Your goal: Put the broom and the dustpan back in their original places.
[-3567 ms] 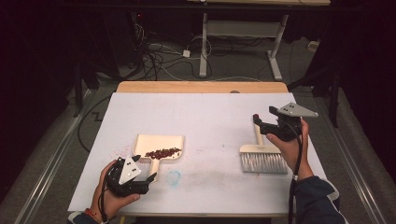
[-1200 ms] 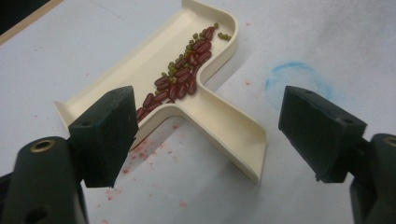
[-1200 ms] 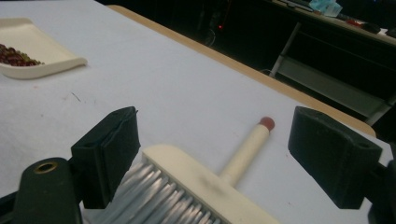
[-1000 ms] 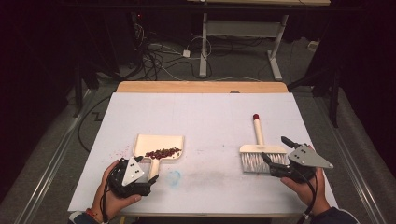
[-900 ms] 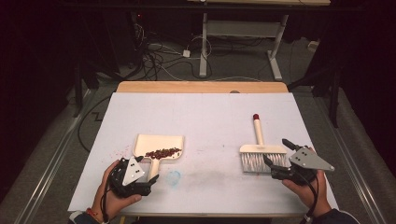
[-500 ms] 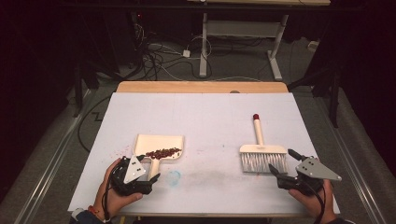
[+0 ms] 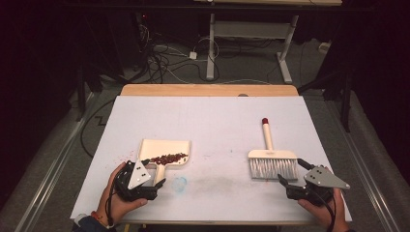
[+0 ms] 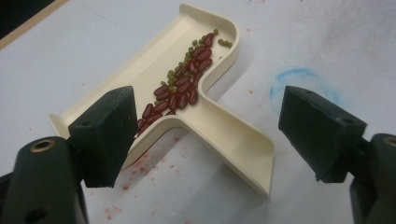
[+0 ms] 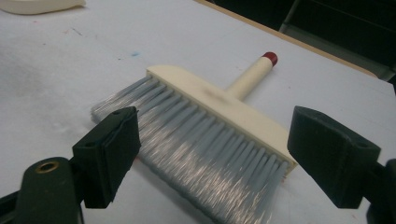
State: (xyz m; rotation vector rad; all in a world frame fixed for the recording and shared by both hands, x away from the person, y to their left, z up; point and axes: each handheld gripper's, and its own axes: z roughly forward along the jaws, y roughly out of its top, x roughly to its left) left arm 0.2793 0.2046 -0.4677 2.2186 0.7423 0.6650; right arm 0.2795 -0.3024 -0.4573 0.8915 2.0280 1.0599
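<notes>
A cream dustpan (image 7: 164, 152) (image 8: 187, 93) lies flat on the white table, holding a line of red and green beans (image 7: 168, 157) (image 8: 184, 86). My left gripper (image 7: 154, 181) (image 8: 219, 135) is open, its jaws on either side of the dustpan's handle without touching it. A cream brush (image 7: 270, 157) (image 9: 219, 116) with grey bristles and a red-tipped handle lies flat at the right. Just in front of the bristles, my right gripper (image 7: 292, 174) (image 9: 224, 156) is open with nothing between its fingers.
The white table top (image 7: 217, 125) has a wooden far edge (image 7: 208, 90). A faint blue ring (image 7: 179, 183) (image 8: 299, 81) is drawn right of the dustpan handle. Small red specks (image 8: 140, 163) lie by the pan. Desk legs and cables (image 7: 193, 53) stand on the floor behind.
My right gripper came down from above the brush handle and drew back toward the front edge, ending just in front of the bristles. The left gripper, dustpan and brush have stayed put.
</notes>
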